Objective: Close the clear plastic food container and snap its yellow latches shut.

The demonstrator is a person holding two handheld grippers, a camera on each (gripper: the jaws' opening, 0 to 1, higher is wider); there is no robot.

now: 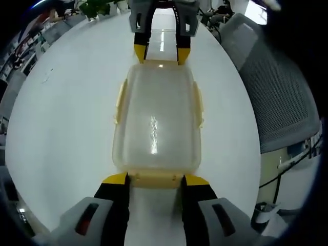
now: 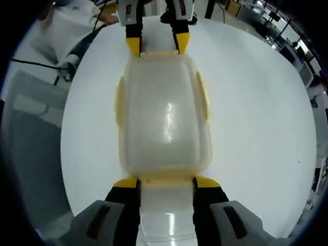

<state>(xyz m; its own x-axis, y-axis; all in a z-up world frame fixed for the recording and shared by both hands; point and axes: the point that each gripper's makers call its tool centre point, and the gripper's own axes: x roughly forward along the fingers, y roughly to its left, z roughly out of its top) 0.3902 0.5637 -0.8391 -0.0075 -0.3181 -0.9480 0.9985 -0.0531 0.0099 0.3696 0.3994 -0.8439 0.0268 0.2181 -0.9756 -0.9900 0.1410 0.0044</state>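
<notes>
The clear plastic rectangular food container (image 1: 156, 125) sits lid-down-closed near the middle of the round white bench (image 1: 61, 118), with its pale yellow latches along all four sides. The left gripper (image 1: 155, 180) stands at one short end and the right gripper (image 2: 166, 182) at the opposite short end, so each shows at the top of the other's view. Each gripper's fingers are parted about as wide as the end latch and sit just at that latch's outer corners; whether they actually touch it cannot be told, and neither pair has closed on anything.

The likely trouble lies in uneven pressing. If one gripper pushes its end latch harder than the other, the light container could slide along the smooth, glossy bench rather than click shut. Should the lid not be seated all round, a latch might fold without catching the rim, and the translucent lid hides that seam. The side latches (image 2: 203, 100) look flared outward, apparently still unsnapped, so reaching for them means letting go of this end-to-end bracing.

Room is generous: the bench is bare on both long sides of the container. The bench edge curves away well clear, with a grey mesh office chair (image 1: 279, 97) beyond it on one side.
</notes>
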